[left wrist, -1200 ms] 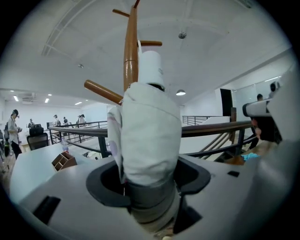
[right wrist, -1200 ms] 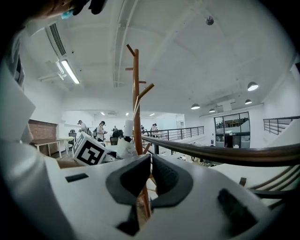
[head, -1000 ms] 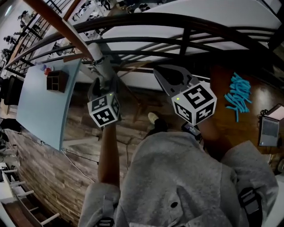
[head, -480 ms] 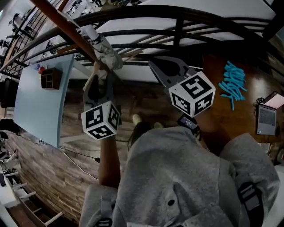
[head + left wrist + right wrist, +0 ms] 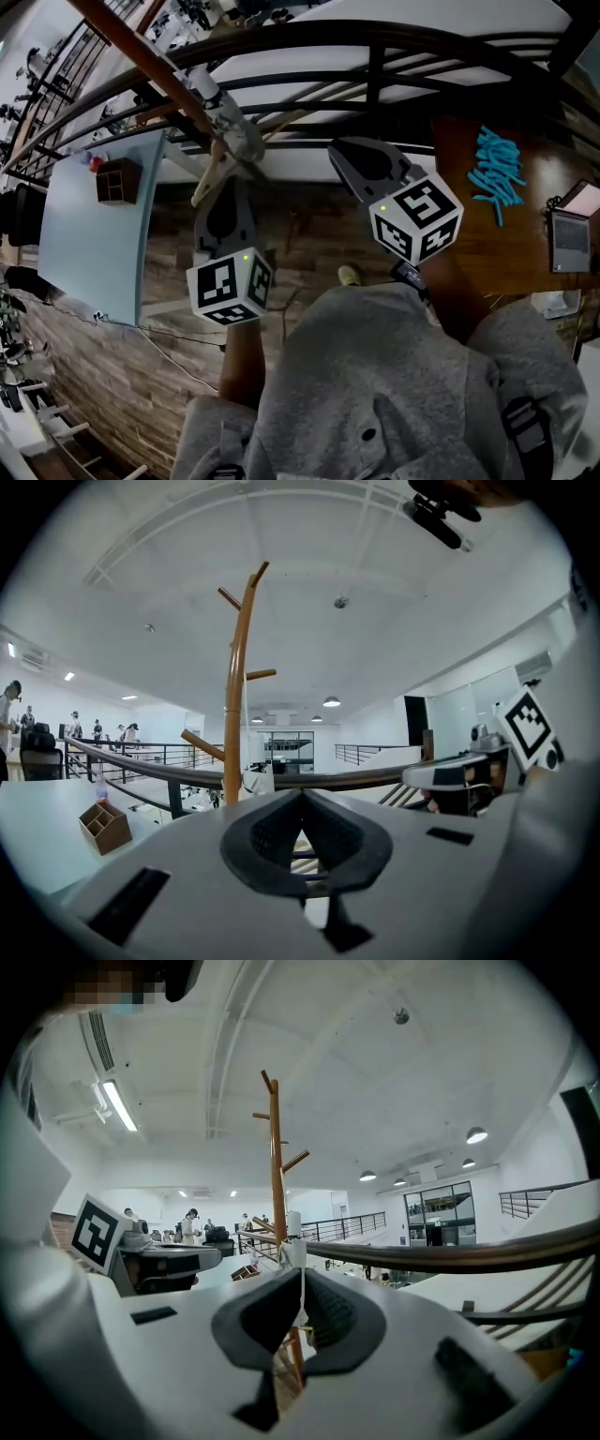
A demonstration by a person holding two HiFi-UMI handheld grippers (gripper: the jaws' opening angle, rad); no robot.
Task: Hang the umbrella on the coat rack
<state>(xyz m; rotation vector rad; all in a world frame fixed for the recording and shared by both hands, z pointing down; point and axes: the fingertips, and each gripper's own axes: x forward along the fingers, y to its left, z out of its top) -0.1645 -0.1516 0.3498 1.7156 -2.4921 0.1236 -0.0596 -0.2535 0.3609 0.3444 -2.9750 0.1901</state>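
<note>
The left gripper [image 5: 221, 183] is being pulled back, clenched empty, from the umbrella [image 5: 234, 131], seemingly being left dangling on the coat rack [image 5: 141, 52]. The right gripper [image 5: 337, 150] is being held clenched too. Light, floppy thing; its stiff handle [image 5: 202, 86] is best grabbed.

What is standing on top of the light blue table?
The light blue table carries a wooden compartment box and a tiny red-and-blue item beside it. The box's contents cannot be seen.

No words, numbers or brand names are showing legibly anywhere. The left marker cube [image 5: 230, 291], just below the coat rack [image 5: 141, 58], and the right marker cube [image 5: 417, 217], farther from it, are displaying only black-and-white square patterns.
</note>
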